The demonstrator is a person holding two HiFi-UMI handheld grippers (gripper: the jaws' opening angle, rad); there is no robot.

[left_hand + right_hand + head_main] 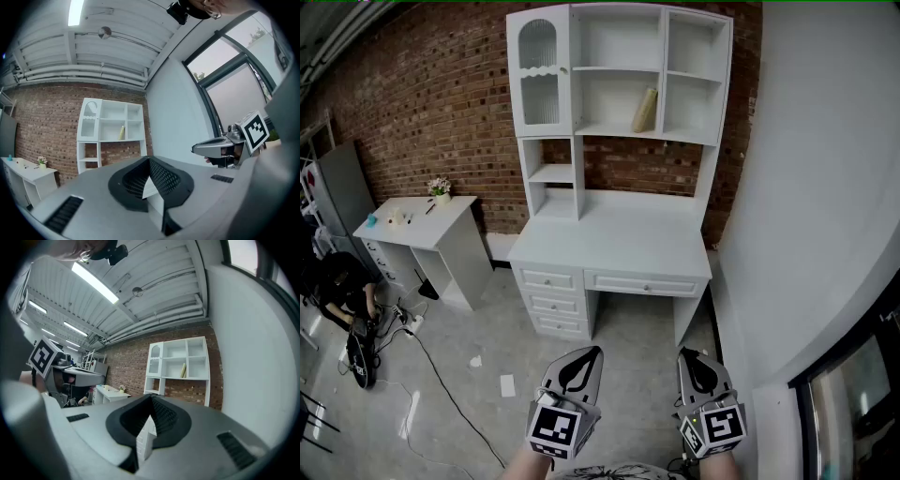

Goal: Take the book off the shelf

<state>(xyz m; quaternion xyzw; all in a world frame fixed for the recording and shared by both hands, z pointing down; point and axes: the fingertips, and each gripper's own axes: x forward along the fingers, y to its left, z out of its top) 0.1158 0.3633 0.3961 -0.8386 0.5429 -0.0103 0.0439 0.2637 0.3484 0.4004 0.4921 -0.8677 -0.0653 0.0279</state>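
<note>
**Clerk:** Nearest entries?

**Keeper:** Left tool (591,352) and right tool (687,355), held low over the grey floor (628,337). Each had its jaws closed tip to tip, with nothing gripped.

**Clerk:** Farther on?

**Keeper:** A white counter (609,239) with drawers. A white shelf unit (617,68) stood on it. A yellowish book (645,111) leaned tilted in the lower middle compartment, well apart from both tools. A brick wall (422,103) stood behind.

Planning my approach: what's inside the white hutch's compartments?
One book, tilted, in the centre lower compartment. Behind the ribbed glass door, contents cannot be made out.
</note>
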